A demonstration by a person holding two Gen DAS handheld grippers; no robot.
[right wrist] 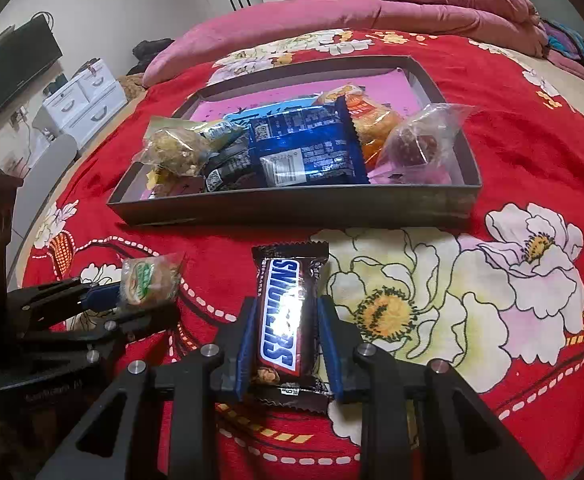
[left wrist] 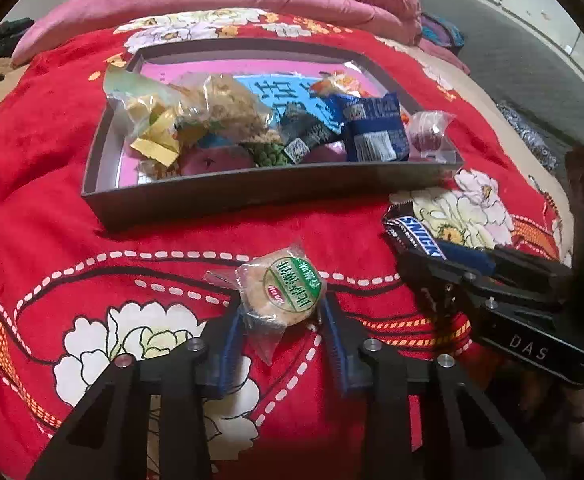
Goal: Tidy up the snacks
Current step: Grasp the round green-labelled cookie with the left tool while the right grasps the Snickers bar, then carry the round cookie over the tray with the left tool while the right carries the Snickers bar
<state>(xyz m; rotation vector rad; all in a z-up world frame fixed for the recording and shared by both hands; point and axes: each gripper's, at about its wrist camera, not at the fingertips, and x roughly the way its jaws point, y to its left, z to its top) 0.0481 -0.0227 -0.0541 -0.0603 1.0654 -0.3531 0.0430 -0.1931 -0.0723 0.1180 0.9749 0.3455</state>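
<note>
We see our left tool [left wrist: 282,320] closed on a round biscuit [left wrist: 282,294] in clear wrap with a green label, its blue pads pressing both sides. Our right tool [right wrist: 288,336] is clamped on a Snickers bar [right wrist: 286,312], gripped along its length. Both snacks sit on the red flowered blanket [left wrist: 52,184] just in front of the dark tray [left wrist: 252,194], the Snickers to the biscuit's right. Inside the tray lie a blue packet [left wrist: 375,132], a clear bag of crumbly snacks [left wrist: 212,104] and a wrapped dark red sweet [left wrist: 427,132] at its right end.
</note>
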